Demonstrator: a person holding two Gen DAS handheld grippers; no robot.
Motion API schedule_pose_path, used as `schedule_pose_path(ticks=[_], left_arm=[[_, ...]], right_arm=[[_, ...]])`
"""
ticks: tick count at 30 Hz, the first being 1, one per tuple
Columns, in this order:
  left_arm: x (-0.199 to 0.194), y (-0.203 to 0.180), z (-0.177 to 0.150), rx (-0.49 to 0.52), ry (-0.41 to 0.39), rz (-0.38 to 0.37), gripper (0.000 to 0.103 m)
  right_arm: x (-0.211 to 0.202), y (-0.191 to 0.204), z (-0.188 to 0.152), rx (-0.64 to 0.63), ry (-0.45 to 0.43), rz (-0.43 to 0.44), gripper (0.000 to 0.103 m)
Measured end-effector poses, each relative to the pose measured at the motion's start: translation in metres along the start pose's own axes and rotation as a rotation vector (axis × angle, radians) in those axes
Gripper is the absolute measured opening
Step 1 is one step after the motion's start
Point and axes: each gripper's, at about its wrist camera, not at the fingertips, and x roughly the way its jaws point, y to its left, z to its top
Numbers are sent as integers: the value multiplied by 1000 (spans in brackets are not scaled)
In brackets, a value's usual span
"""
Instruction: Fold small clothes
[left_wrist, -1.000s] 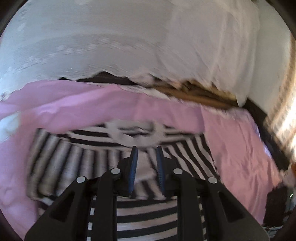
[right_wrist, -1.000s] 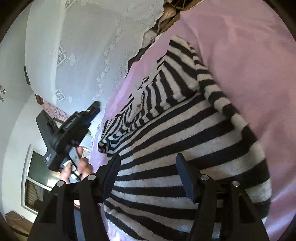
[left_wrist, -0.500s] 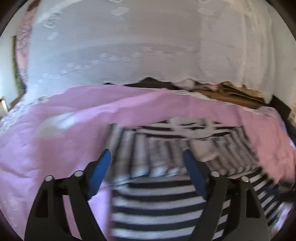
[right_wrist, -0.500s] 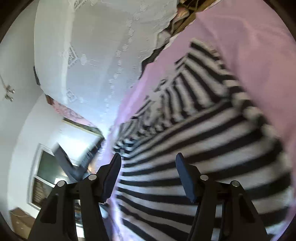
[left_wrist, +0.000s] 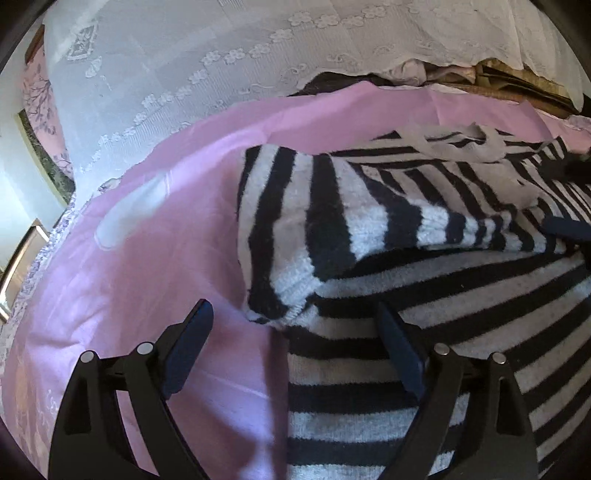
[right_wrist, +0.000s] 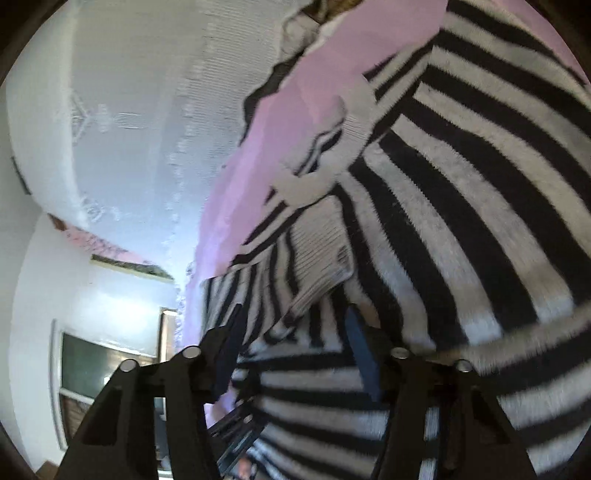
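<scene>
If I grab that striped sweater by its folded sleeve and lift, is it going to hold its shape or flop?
Probably flop: the striped sweater is soft, fuzzy knit, and its folded sleeve already sags in rounded creases. It looks thick, so likely somewhat heavy for small clothing. The fuzzy texture should grip rather than slip on the pink sheet.

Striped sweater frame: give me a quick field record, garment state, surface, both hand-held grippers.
garment: black-and-white striped sweater, lying flat
fold state: one sleeve folded across the body
surface: pink sheet
backdrop: white lace cloth
left hand-held gripper: open, above the sweater's side edge by the sleeve cuff, holding nothing
right hand-held gripper: open, over striped fabric, no grip visible
</scene>
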Motion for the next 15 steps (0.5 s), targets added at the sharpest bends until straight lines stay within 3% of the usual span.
schedule_pose_path(ticks=[4,6,8,10,12,15], left_arm=[[7,2,3,-13,23,6,89],[10,7,4,-35,31,19,90],[12,17,8,-87,33,56,90],[17,28,13,-149,41,74,90],[25,35,19,-197,66,38,90],[26,26,21,-156,57,56,90]], right_arm=[[19,2,10,-7,-26,-56,48],[25,8,14,-53,-61,-101,39],[28,11,17,-87,-92,-122,11],[27,3,18,-100,-129,-72,11],[16,4,18,-112,-158,-28,10],[-13,30,20,-241,-256,-43,10]])
